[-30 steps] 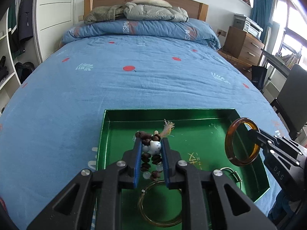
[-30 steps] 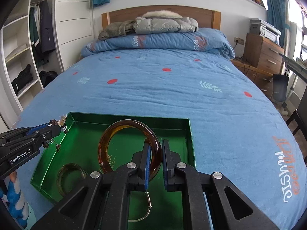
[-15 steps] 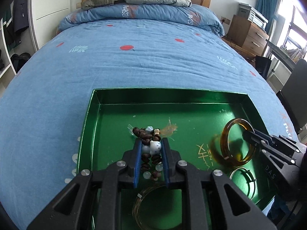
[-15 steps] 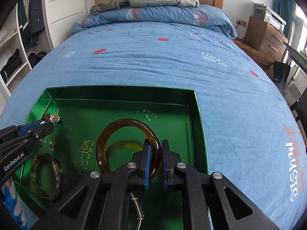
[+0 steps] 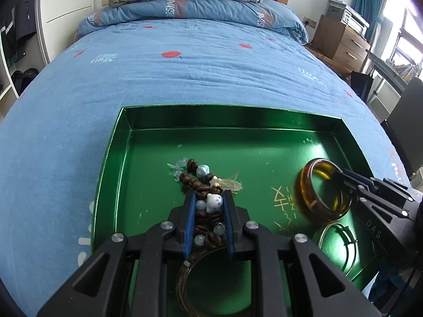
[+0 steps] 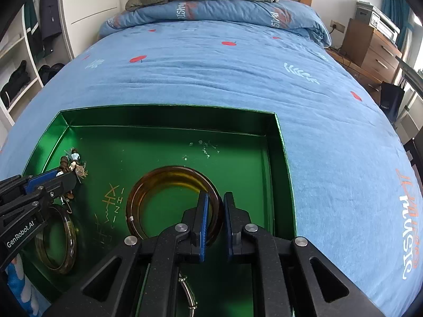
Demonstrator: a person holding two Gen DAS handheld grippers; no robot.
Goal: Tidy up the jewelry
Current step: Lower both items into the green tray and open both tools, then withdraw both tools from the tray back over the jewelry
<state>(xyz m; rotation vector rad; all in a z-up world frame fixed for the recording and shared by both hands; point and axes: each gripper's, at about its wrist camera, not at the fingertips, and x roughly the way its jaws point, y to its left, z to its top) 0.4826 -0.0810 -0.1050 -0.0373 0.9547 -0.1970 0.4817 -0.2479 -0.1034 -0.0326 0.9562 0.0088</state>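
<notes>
- So there's a green tray (image 5: 113, 185) sitting on a bed with a blue cover (image 5: 185, 79), and both grippers are down inside it.
- Left gripper (image 5: 208, 206) has its fingers (image 5: 191, 219) clenched on a beaded bracelet (image 5: 203, 185) made of dark brown beads with a few pale blue and white ones. The beads are bunched between the two blue pads, and the loose end with a frayed tassel is lying on the tray floor just past the fingertips.
- Right gripper (image 6: 214, 203) has its fingers (image 6: 203, 219) a little apart, one inside and one outside the rim of an amber bangle (image 6: 158, 182). There's a visible gap next to the outer finger, so it looks more like a loose straddle than a squeeze.
- That amber bangle is lying flat on the tray floor toward the right wall, next to some gold scribbly lettering (image 6: 112, 203).
- A second, thinner amber bangle (image 6: 63, 245) is flat in the near left corner, partly under the left gripper.
- A thin metal hoop (image 5: 335, 245) sits on the tray floor just beside the big amber bangle, on the near side.
- Rest of the room: folded duvet (image 5: 185, 10) at the headboard, wooden drawers (image 5: 341, 42) off to the right.
</notes>
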